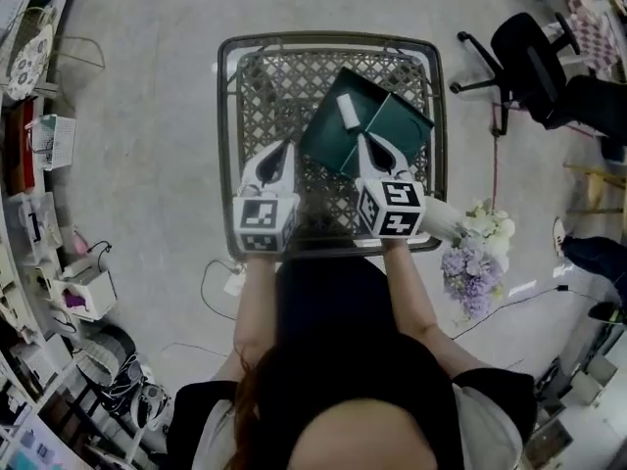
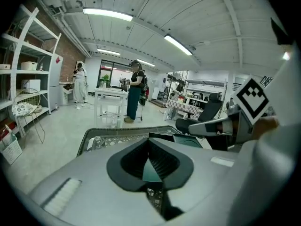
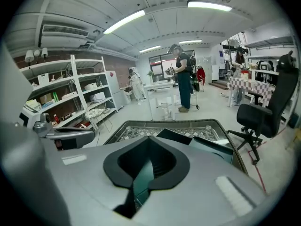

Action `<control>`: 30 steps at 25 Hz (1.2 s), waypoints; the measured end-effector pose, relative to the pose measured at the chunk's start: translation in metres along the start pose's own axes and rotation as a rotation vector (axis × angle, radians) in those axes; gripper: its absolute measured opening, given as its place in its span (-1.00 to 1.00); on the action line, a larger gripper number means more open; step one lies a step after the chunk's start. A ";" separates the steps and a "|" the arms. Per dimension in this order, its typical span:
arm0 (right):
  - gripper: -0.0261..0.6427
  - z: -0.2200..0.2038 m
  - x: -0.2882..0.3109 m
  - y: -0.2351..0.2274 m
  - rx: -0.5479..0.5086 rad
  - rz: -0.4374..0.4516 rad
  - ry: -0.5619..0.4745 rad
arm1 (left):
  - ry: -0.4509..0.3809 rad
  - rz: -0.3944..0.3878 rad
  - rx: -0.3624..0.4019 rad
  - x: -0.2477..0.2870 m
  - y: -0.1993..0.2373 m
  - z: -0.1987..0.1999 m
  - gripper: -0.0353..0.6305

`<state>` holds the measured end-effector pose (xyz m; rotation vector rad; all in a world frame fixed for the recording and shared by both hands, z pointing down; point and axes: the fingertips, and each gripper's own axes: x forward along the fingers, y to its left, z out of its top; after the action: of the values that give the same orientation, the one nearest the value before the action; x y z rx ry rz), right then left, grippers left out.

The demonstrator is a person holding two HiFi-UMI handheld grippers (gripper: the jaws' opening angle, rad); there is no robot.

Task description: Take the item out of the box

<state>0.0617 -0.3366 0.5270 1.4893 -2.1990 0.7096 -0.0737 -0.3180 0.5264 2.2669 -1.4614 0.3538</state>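
Observation:
A dark green box (image 1: 392,130) lies open on a wicker lattice table (image 1: 227,116), its two halves spread side by side. A small white item (image 1: 348,113) rests in the left half. My left gripper (image 1: 285,146) hovers just left of the box's near corner, its jaws together with nothing between them. My right gripper (image 1: 366,141) points over the box's near edge where the halves meet, jaws also together. The box (image 2: 188,140) shows past the left gripper's jaws in the left gripper view. In the right gripper view the box (image 3: 214,147) lies ahead to the right.
A black office chair (image 1: 534,62) stands right of the table. A bunch of pale flowers (image 1: 477,258) lies at its near right corner. Shelves with clutter (image 1: 39,145) line the left side. A person (image 3: 183,76) stands far off by a white table (image 2: 110,100).

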 end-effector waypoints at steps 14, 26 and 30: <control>-0.83 -0.017 0.060 -0.021 -0.045 0.009 0.185 | 0.034 0.013 -0.035 0.033 0.011 -0.011 -0.87; -0.49 -0.040 0.105 -0.029 -0.056 0.030 0.352 | 0.054 0.034 -0.062 0.051 0.029 -0.017 -0.87; -0.34 -0.044 0.119 -0.027 -0.091 0.029 0.417 | 0.056 0.044 -0.074 0.054 0.036 -0.018 -0.87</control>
<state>0.0461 -0.4055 0.6357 1.1446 -1.9092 0.8322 -0.0842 -0.3660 0.5726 2.1530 -1.4730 0.3679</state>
